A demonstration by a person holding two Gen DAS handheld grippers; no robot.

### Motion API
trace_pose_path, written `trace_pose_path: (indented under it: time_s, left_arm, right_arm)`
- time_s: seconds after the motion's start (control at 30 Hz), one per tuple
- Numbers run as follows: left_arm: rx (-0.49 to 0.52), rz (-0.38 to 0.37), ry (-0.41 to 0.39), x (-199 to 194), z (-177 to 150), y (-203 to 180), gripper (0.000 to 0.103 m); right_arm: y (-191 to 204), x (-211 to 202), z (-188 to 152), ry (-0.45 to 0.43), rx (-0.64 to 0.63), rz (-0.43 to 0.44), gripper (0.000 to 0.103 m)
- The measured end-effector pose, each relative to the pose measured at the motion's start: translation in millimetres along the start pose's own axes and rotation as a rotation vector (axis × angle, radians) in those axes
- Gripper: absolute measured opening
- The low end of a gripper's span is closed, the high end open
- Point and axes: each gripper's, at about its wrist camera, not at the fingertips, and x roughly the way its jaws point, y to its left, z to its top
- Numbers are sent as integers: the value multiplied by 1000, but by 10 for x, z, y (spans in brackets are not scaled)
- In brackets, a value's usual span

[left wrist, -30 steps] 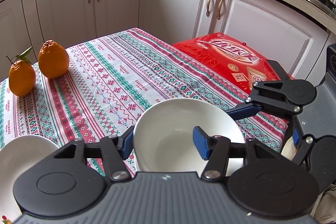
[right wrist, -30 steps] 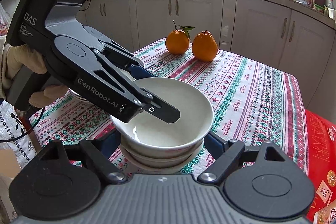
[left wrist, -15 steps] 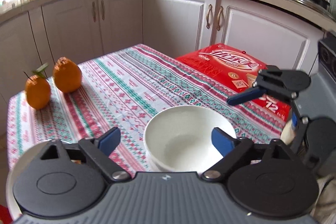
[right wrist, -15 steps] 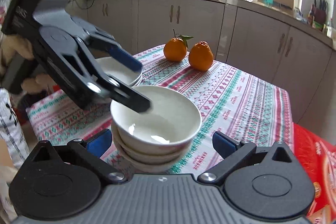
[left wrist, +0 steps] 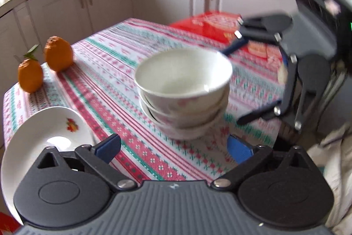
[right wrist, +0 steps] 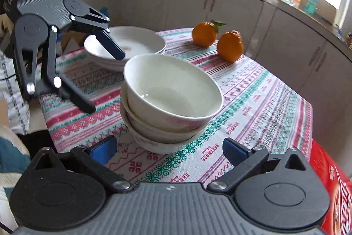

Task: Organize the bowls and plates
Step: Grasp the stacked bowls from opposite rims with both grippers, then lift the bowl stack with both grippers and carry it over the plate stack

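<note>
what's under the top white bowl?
Two more white bowls, nested beneath the top bowl; only their outer walls and rims show. Their insides are covered. The bottom one sits on the tablecloth.

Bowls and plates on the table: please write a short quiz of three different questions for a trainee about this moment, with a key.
1. True or false: the stack of bowls is held by the right tongs.
2. What lies beyond the plates, near the table's far edge in the right wrist view?
A. two oranges
B. a kettle
C. a spoon
3. Fill in: the left tongs stand ____, with nothing between the pads.

Key: 1 false, both tongs are open and clear of the bowls. 2 A, the oranges. 3 open.
</note>
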Motion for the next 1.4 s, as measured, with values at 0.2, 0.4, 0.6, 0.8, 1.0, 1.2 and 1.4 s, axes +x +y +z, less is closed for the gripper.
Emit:
trace_pose_path:
  time_s: [0.2, 0.4, 0.6, 0.8, 1.0, 1.2, 1.4]
  left_arm:
    - [55, -48, 40, 264, 49, 113, 99]
    - [115, -137, 84, 420, 111, 197, 95]
    - [135, -202, 97, 456, 175, 225, 95]
    - [160, -248, 101, 481, 214, 218, 91]
    - [157, -267, 100, 516, 239, 266, 85]
    - [172, -285, 96, 520, 246, 286, 82]
    - [183, -276, 90, 496, 241, 261, 82]
  right_arm:
    - [-135, 258, 77, 61, -122, 81, 103]
    - [-340, 461, 182, 116, -181, 225, 103]
    - [-387, 608, 244, 151, -216, 310, 102]
    - [-414, 628, 258, 161, -198, 346, 95]
    - [-416, 599, 254, 166, -196, 354, 92]
    - [-412, 585, 287, 167, -182, 372, 88]
    - [-386, 580, 321, 184, -177, 360, 88]
